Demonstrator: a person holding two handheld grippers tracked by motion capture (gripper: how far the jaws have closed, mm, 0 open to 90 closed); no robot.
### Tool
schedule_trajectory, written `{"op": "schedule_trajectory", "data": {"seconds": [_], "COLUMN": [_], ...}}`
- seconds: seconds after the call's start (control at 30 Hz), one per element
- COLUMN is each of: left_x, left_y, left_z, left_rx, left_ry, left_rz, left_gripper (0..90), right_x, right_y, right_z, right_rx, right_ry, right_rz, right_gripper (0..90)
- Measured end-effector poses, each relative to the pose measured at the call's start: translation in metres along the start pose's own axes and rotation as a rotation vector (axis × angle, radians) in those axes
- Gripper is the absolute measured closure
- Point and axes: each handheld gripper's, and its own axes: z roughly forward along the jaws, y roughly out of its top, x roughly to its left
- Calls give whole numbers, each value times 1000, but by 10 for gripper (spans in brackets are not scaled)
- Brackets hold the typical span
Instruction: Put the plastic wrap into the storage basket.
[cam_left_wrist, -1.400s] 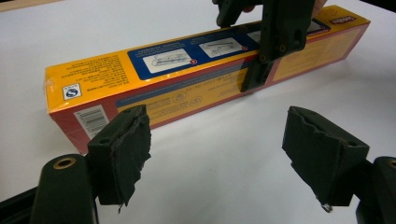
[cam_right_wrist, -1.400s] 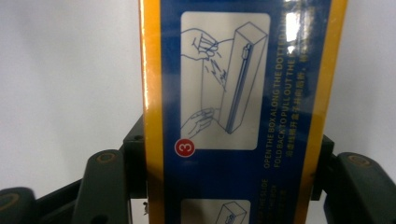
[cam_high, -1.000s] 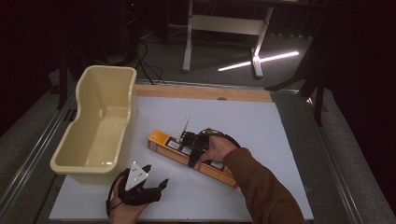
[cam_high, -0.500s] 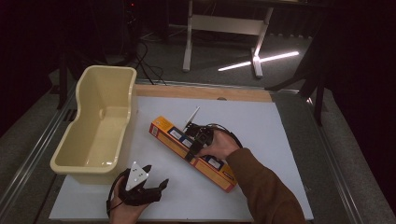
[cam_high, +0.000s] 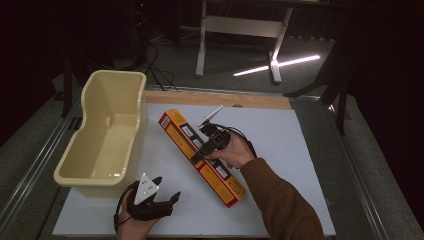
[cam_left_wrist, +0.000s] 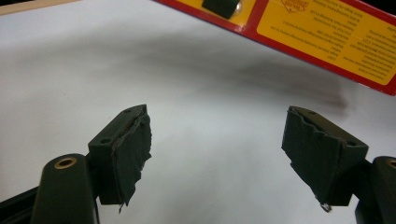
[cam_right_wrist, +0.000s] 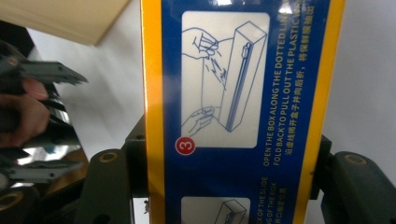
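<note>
A long yellow-and-red box (cam_high: 226, 183) with blue instruction panels lies slantwise over the white tabletop (cam_high: 285, 140). Its far end points toward the beige tub (cam_high: 87, 186). My right gripper (cam_high: 199, 156) is shut across the box's width near the middle. In the right gripper view the black jaws clamp both long edges of the box (cam_right_wrist: 233, 93), so the right gripper (cam_right_wrist: 229, 156) holds it. My left gripper (cam_high: 169, 188) stands open at the front left of the table. In the left gripper view the left gripper (cam_left_wrist: 217, 121) has nothing between its pads, and the box (cam_left_wrist: 327, 37) passes beyond them.
The deep beige tub stands along the table's left side and has nothing in it. A wooden strip (cam_high: 215, 97) edges the far side of the tabletop. Metal rails (cam_high: 30, 170) run along the table's left. Dark floor with a desk frame (cam_high: 240, 30) lies beyond.
My right gripper has lifted with the box in it, and the box's far end has swung up and toward the tub. The left gripper has kept still.
</note>
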Motion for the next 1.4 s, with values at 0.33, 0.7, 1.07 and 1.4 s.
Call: {"op": "schedule_trajectory", "data": {"seconds": [0.33,0.7,1.07,1.4], "left_x": [0,-1,-1,-1], "left_y": [0,0,0,0], "left_z": [0,0,0,-1], "left_rx": [-2,-4,-11,-14], "left_ry": [-2,2,6,3], "left_rz": [0,2,3,4], "left_gripper": [236,235,234,231], "right_x": [-7,-7,10,23], "right_y": [3,7,14,31], "right_z": [-10,-22,-37,-51], "right_rx": [-77,-175,-248,-291], "right_ry": [106,152,144,173], "right_rz": [91,149,167,187], "right_gripper": [402,402,401,401]}}
